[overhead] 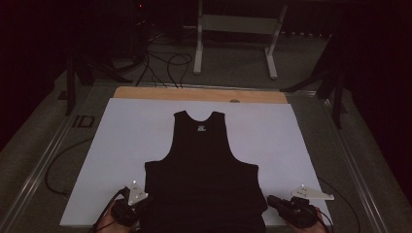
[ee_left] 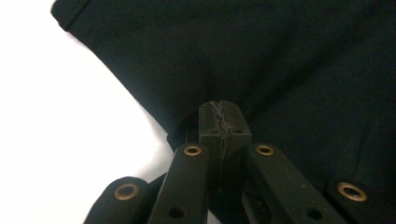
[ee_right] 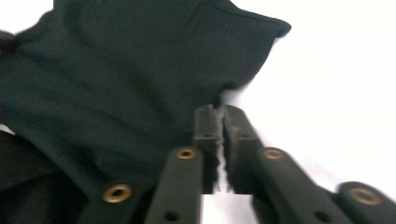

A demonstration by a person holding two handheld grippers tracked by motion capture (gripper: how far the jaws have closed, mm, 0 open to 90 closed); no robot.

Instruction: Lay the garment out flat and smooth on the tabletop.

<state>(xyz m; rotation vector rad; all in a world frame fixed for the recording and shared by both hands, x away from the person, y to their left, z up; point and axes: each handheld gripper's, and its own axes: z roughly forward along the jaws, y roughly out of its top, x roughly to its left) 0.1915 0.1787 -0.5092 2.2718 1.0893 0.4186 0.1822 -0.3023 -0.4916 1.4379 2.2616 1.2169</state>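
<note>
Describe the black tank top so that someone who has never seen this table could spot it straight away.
A big white sheet covers the table. On its middle lies the black tank top, spread flat, neck towards the far edge and hem at the near edge between the left gripper and the right gripper. It is the one dark garment on the white, sleeveless, with a small white label inside the neck.

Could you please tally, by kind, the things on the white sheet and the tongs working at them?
Black sleeveless top: 1
White sheet under it: 1
Hand-held tongs: 2, the left tongs shut on the top's edge, the right tongs slightly parted beside the top
Total: 4
</note>
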